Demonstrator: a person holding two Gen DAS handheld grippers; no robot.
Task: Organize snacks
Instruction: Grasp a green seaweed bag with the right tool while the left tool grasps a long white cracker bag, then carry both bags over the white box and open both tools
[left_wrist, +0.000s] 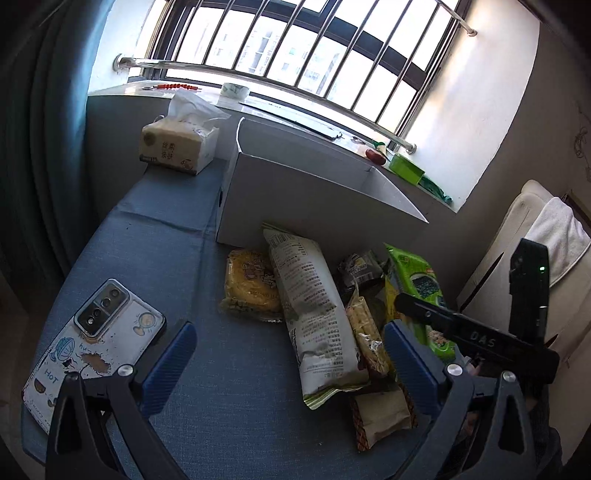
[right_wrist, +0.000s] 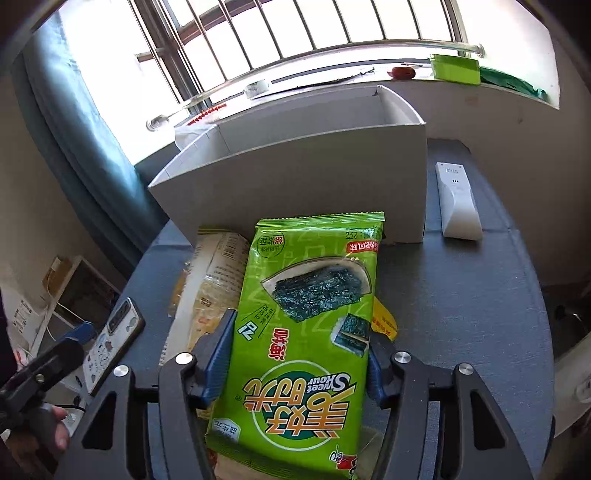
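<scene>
Right gripper, lower centre of frame: we see both pads pressed on the sides of the seaweed pack. Pack lies atop the snack pile, below the white box. Light, crinkly, slippery, we judge; hold mid-body. Left gripper gapes wide, empty.

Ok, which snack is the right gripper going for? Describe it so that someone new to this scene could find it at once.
Start at the open white box below the barred window, then look at the snack pile in front of it. The green seaweed packet lies on top of the pile, between the right gripper's blue pads, which press its sides. It is the only bright green pack, with dark seaweed sheets pictured on it.
</scene>
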